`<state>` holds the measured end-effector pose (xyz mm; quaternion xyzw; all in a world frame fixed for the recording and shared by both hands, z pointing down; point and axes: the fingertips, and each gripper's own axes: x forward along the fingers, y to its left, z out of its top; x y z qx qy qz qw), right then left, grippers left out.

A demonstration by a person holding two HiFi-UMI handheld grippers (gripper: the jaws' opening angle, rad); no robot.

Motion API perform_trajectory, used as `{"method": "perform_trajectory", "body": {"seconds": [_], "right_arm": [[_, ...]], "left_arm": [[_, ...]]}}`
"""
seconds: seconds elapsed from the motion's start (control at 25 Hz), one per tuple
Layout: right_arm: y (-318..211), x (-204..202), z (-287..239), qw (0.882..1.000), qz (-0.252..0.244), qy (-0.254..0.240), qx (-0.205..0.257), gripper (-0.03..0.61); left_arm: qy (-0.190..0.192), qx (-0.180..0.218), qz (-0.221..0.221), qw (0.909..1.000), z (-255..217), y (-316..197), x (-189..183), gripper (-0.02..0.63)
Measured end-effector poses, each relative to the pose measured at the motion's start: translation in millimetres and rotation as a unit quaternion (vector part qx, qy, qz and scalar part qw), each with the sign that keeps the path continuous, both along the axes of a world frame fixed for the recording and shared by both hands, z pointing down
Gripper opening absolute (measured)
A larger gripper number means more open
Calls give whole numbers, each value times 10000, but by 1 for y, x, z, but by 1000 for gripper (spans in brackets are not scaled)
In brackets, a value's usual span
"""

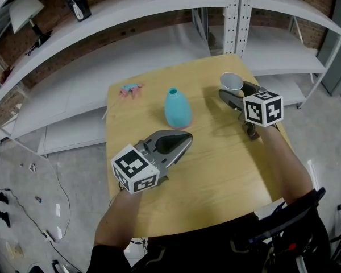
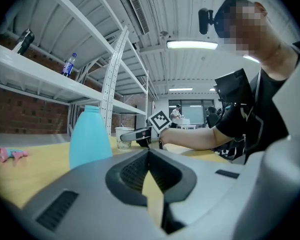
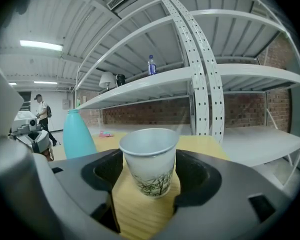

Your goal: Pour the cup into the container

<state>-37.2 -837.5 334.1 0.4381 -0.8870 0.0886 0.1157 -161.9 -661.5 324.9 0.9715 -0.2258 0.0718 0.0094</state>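
Left tongs (image 1: 183, 141) clenched: jaw tips meet, nothing between them. They sit low over the near-left part of the wooden table (image 1: 216, 175), nose aimed at the far side, marker cube (image 1: 135, 168) at the back. Small pink item (image 1: 131, 89) lies near the table's far left edge, well apart from everything else. Teal container (image 1: 177, 108) stands upright mid-table, narrow open neck on top, just beyond the left tongs' nose and not touching them. Paper cup (image 1: 231, 82), white with a plant print low on its wall, stands upright on the table near the far right corner, well right of the container; can't tell what's in it. Right tongs (image 3: 149, 160) released: jaws spread wide, one on each side of the cup, cup standing between them on the table with the pads not pressing on it. White shelving (image 1: 159, 16) runs behind the table.
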Motion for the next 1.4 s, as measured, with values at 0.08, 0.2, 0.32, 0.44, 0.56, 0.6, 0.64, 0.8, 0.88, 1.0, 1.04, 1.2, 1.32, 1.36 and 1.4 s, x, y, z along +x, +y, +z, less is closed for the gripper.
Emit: {"method": "perform_trajectory", "body": {"seconds": [0.08,0.2,0.32,0.44,0.56,0.6,0.64,0.8,0.88,1.0,1.04,1.2,1.32,1.36,1.4], "right_arm": [[-3,-1,3,9999,12,51,-93,311],[-6,-1,6,9997,70,168,-190,311],[-7,0,6,9997,102,153,-180,310],[-4,-3,4,9996,85,237,-92,302],[5,-12,-2,9972,-47,723,180,299],[9,-15,-6,9957,-110,872,277,298],[13,-19,-10,9941,-172,1003,372,298],[30,-38,-35,9866,-429,1388,744,298],[39,-48,-45,9829,-565,1525,862,298],[48,-60,-57,9786,-737,1667,954,298],[50,-64,-59,9775,-778,1704,970,298],[56,-76,-65,9689,-887,2030,1106,298],[60,-85,-73,9599,-978,2319,1235,298],[61,-87,-75,9567,-1010,2415,1271,298],[62,-90,-77,9534,-1043,2513,1302,298]], "left_arm": [[4,-3,17,10000,0,1,0,2],[12,8,77,10000,0,3,1,2],[11,12,139,9999,0,5,2,2],[11,19,163,9999,0,5,1,2],[26,28,162,9999,0,6,1,2],[29,25,175,9998,-1,7,2,2],[31,20,194,9998,0,7,3,2],[13,14,249,9997,1,9,2,2],[9,13,286,9996,1,11,0,2],[13,7,332,9994,1,13,-2,2],[13,5,340,9994,1,14,-3,2],[5,9,385,9993,2,17,-5,2],[1,10,433,9991,1,18,-6,2],[1,4,434,9991,1,18,-7,2],[0,-3,424,9991,2,18,-7,2]]}}
